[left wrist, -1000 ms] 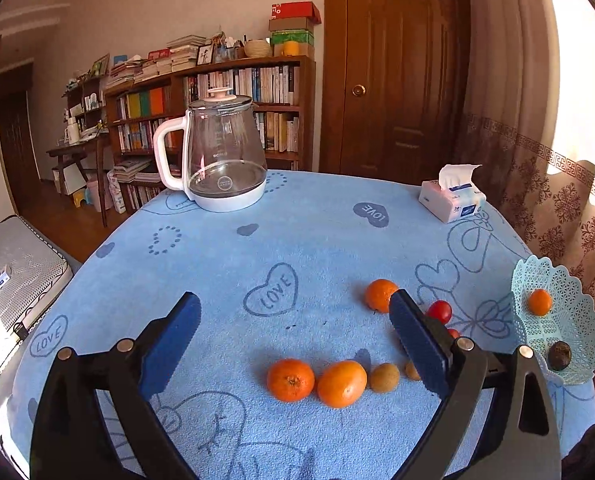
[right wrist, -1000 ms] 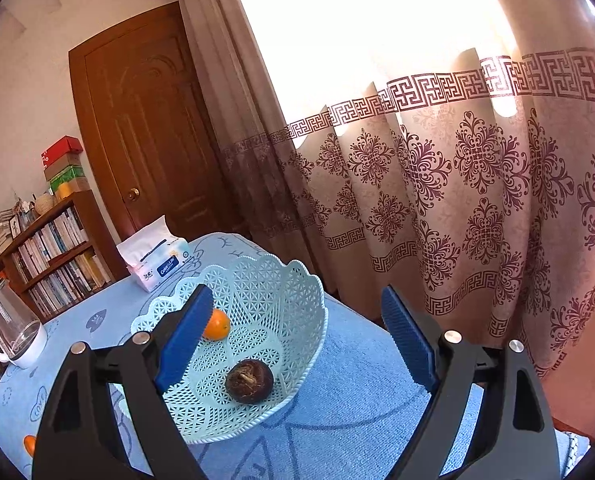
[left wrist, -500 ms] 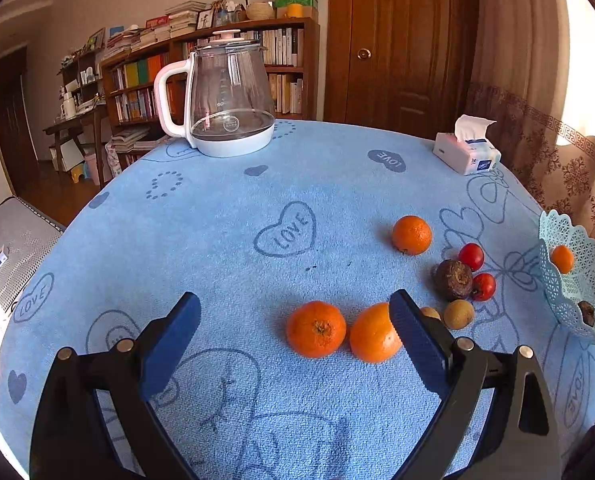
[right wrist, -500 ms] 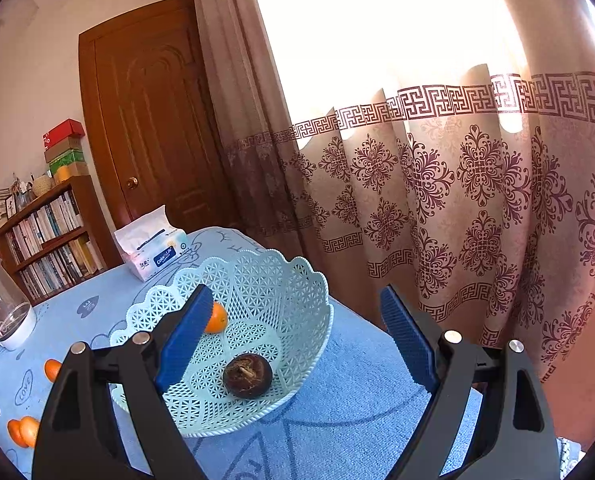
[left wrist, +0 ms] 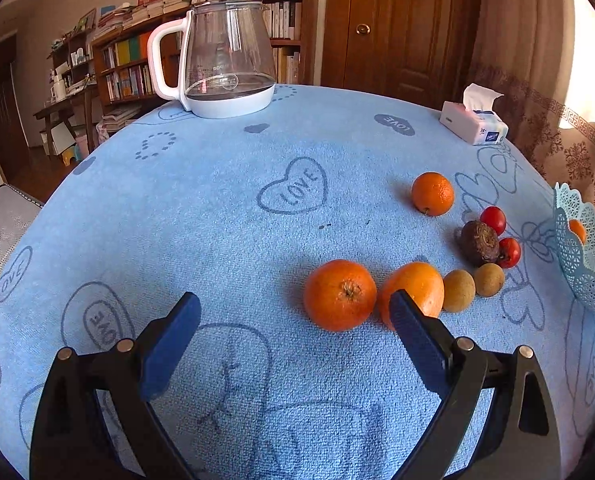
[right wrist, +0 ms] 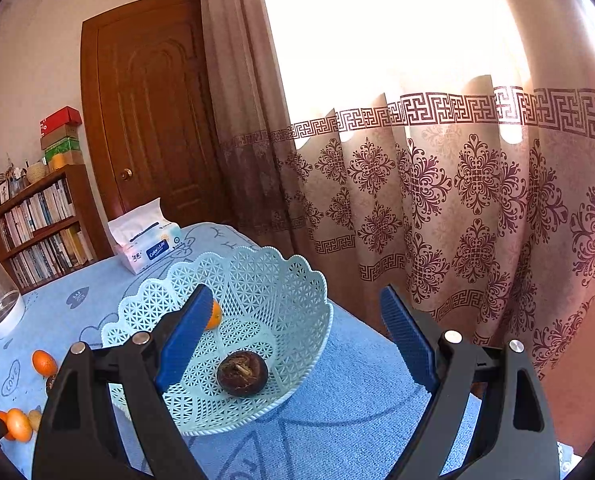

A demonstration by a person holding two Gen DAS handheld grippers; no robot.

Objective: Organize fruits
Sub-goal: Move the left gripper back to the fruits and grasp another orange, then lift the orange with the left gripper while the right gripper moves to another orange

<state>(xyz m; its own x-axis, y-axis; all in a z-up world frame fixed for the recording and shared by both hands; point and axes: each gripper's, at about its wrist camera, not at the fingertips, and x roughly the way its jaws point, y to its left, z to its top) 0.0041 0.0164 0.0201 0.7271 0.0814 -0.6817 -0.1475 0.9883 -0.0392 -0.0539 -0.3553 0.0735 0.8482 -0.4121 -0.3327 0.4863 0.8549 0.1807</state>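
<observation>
In the left wrist view my left gripper (left wrist: 293, 344) is open and empty, low over the blue tablecloth. Just ahead lie two oranges side by side (left wrist: 339, 294) (left wrist: 415, 288); the right finger overlaps the second one. Beyond are two small brown fruits (left wrist: 459, 290), a dark round fruit (left wrist: 479, 242), two red tomatoes (left wrist: 493, 220) and a third orange (left wrist: 432, 193). The pale green lattice basket (left wrist: 577, 256) is at the right edge. In the right wrist view my right gripper (right wrist: 293, 332) is open and empty above the basket (right wrist: 281, 280), which holds a dark fruit (right wrist: 242, 373) and a small orange (right wrist: 214, 315).
A glass kettle (left wrist: 225, 52) stands at the table's far side and a tissue pack (left wrist: 473, 122) at the far right. A bookshelf and a wooden door are behind the table. A patterned curtain (right wrist: 457, 200) hangs close to the table edge by the basket.
My left gripper has moved forward and lower toward the two near oranges, which now loom larger. My right gripper has drifted slightly over the basket. Both stay open.
</observation>
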